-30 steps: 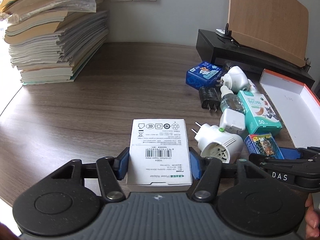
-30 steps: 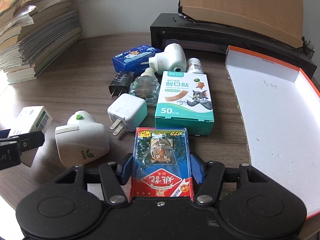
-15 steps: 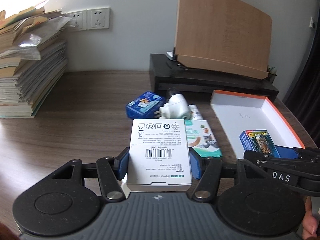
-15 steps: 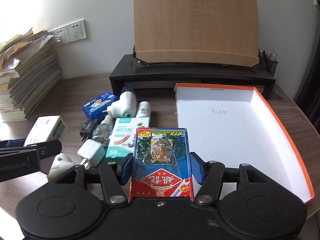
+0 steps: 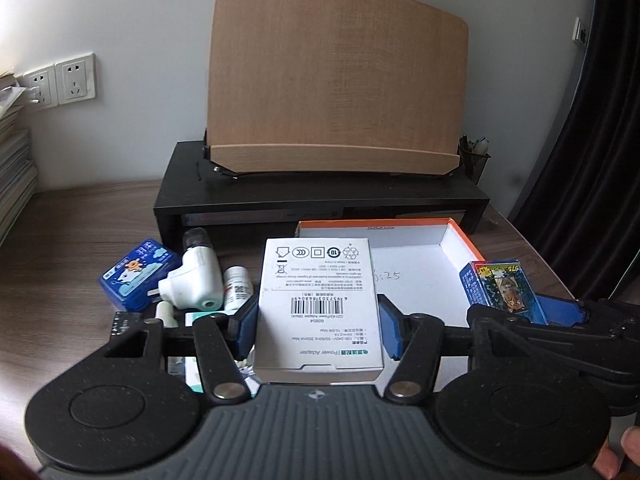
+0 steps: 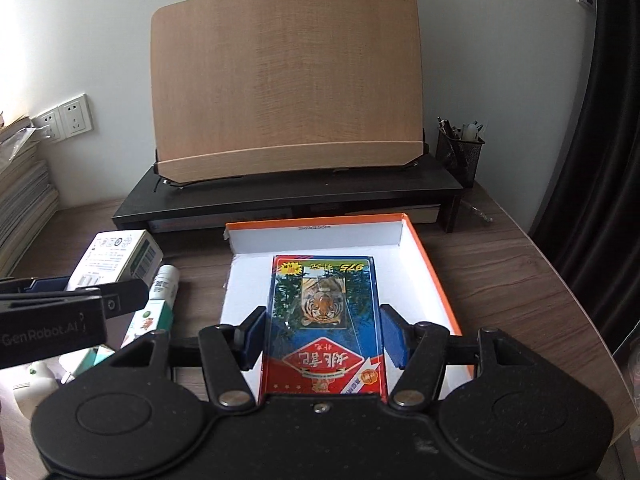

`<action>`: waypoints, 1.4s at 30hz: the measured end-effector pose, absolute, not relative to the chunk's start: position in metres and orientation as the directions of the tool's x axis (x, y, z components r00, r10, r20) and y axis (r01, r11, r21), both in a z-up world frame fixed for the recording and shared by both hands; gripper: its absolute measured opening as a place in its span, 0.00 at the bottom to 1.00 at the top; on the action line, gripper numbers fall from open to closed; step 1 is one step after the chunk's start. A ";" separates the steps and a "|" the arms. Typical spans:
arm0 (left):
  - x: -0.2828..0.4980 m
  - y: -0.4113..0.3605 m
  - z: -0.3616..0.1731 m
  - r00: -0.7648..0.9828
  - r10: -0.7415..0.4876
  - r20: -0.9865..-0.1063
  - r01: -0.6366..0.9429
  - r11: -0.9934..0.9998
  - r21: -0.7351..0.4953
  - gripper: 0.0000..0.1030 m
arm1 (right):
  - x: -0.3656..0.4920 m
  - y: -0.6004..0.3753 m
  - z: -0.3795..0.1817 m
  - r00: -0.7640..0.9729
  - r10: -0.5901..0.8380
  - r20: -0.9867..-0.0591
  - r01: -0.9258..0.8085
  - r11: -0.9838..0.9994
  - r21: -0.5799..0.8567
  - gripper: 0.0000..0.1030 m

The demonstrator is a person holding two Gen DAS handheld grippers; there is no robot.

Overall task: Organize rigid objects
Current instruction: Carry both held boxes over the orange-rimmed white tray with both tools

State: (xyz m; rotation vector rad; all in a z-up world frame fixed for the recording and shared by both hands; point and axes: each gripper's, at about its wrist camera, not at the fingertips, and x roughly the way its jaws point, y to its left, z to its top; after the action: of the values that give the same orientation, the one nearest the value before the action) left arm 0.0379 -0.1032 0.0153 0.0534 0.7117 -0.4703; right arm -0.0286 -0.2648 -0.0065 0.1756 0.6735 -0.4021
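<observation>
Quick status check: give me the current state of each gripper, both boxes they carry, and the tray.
left gripper: shut on the white adapter box
white adapter box: held, off the desk
right gripper: shut on the tiger card box
tiger card box: held over the tray
orange-rimmed tray: open, white floor bare where visible

We see the left gripper (image 5: pixel 318 322) as a ribbed grey housing carrying two speckled matt-black round discs, black link arms fixed with silver rivets, and blue pads (image 5: pixel 247 328) lining its fingers. Beside that grey housing, the right gripper (image 6: pixel 322 336) has the same discs, rivets and blue pads on a plain black body. White "GenRobot.AI" lettering marks the left gripper's side. A sliver of skin, probably a fingertip (image 5: pixel 630 444), shows right of the housing.
</observation>
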 end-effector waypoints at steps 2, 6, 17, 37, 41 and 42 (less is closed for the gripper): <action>0.043 -0.117 0.012 0.656 -0.391 -0.645 0.425 0.898 -0.112 0.58 | -0.025 -0.279 -0.008 0.708 -0.300 -0.639 0.412 0.911 0.030 0.69; 0.051 -0.139 0.007 0.657 -0.372 -0.656 0.410 0.906 -0.105 0.58 | -0.016 -0.303 -0.014 0.706 -0.287 -0.647 0.400 0.916 0.030 0.69; 0.073 -0.179 -0.004 0.663 -0.314 -0.680 0.352 0.932 -0.088 0.58 | 0.008 -0.348 -0.033 0.698 -0.236 -0.676 0.347 0.937 0.032 0.69; 0.100 -0.196 -0.022 0.652 -0.263 -0.711 0.305 0.950 -0.071 0.58 | 0.042 -0.367 -0.049 0.688 -0.194 -0.699 0.299 0.954 0.030 0.69; 0.105 -0.197 -0.027 0.648 -0.259 -0.716 0.304 0.950 -0.069 0.58 | 0.048 -0.365 -0.053 0.682 -0.190 -0.706 0.292 0.956 0.025 0.69; 0.106 -0.197 -0.028 0.646 -0.260 -0.718 0.302 0.950 -0.073 0.58 | 0.049 -0.365 -0.054 0.680 -0.190 -0.708 0.290 0.957 0.023 0.69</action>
State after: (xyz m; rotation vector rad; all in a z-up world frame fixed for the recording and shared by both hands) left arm 0.1061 -0.1970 -0.0279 0.0553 0.8077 -0.3202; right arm 0.0495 -0.3650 -0.0537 0.1374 0.7781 -0.2703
